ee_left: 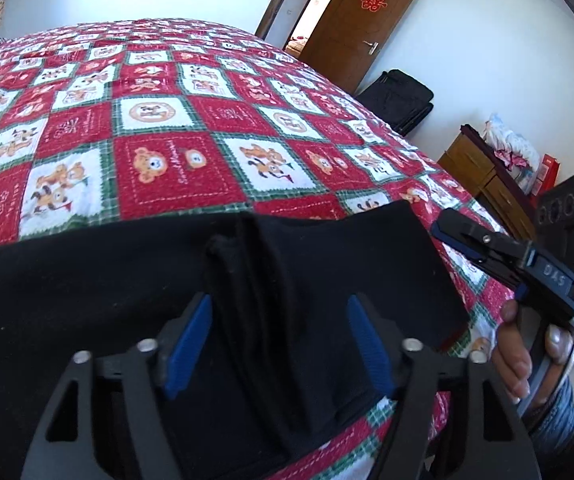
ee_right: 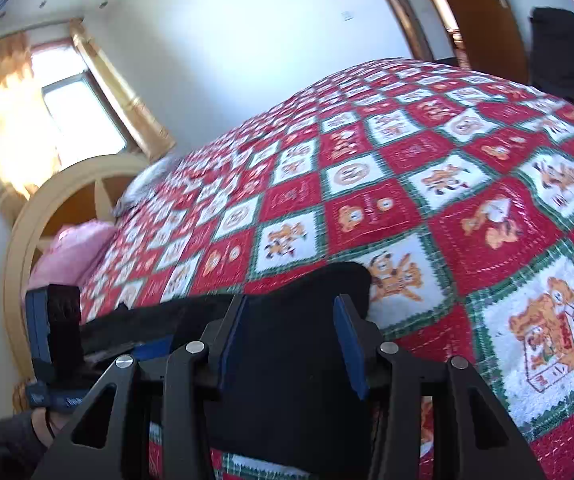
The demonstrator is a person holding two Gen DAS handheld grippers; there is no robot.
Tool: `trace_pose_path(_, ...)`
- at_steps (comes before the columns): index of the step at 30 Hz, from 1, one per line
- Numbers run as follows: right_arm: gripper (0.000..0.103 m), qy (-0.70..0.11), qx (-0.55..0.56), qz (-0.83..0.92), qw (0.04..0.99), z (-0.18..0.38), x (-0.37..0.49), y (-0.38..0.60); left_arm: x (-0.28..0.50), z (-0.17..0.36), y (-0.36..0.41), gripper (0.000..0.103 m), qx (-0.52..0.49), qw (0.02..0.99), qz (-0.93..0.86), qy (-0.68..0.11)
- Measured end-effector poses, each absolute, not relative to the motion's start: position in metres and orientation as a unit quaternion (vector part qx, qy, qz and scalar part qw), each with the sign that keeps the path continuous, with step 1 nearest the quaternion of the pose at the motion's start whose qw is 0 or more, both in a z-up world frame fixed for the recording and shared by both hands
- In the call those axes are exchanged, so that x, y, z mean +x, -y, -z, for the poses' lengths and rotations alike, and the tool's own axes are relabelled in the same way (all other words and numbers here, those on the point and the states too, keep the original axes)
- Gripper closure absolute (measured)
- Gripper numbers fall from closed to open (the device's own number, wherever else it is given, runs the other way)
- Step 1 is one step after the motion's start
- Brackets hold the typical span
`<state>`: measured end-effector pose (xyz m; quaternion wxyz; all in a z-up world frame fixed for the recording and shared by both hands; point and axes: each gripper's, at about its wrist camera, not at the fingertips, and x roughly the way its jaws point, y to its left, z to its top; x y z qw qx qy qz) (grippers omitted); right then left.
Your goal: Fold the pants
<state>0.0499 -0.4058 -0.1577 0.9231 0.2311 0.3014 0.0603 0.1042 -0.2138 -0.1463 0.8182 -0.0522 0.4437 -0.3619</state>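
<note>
Two grippers are working over black pants (ee_left: 327,264) lying on the near edge of a bed. Nearest the left wrist camera, the left gripper (ee_left: 279,344) is standing spread wide, its blue pads (ee_left: 189,346) sitting either side of a raised fold of the dark cloth without pinching it. The fabric is lying flat and broad to the left, with a squared folded corner toward the right. Nearest the right wrist camera, the right gripper (ee_right: 291,344) is likewise standing apart, a hump of the pants (ee_right: 287,360) filling the gap between its pads (contact with either pad cannot be told). Seen from the left side, the right gripper (ee_left: 459,236) is hanging just beyond the folded corner, held by the person's hand (ee_left: 527,360). Beyond the pants, the red, white and green patchwork quilt (ee_left: 175,128) is covering the bed. Farther off are a pink pillow (ee_right: 71,248), a curved headboard (ee_right: 47,208), a bright window (ee_right: 75,120), a wooden door (ee_left: 363,28) and a dark bag (ee_left: 399,100) against the wall.
</note>
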Motion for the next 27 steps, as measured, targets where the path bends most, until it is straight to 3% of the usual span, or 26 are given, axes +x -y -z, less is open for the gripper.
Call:
trace_pose_path(3,0.057,-0.284,0.238,-0.052,0.928,0.154,0.047,0.410,0.102,0.150,0.218,0.075,-0.030,0.822,0.356,-0.443)
trace_pose_path(6,0.057,-0.278,0.242,-0.040,0.929,0.156,0.048,0.413,0.105,0.149,0.210,0.088,-0.041,0.823,0.355,-0.442)
trace_pose_path(19,0.057,-0.261,0.251,-0.013,0.932,0.157,0.041,0.423,0.103,0.111,0.160,0.090,-0.094,0.843,0.349,-0.399)
trace_pose_path(27,0.057,-0.250,0.185,-0.066,0.948,0.147,0.035,0.388,0.114,0.138,0.130,0.090,-0.115,0.839,0.308,-0.433)
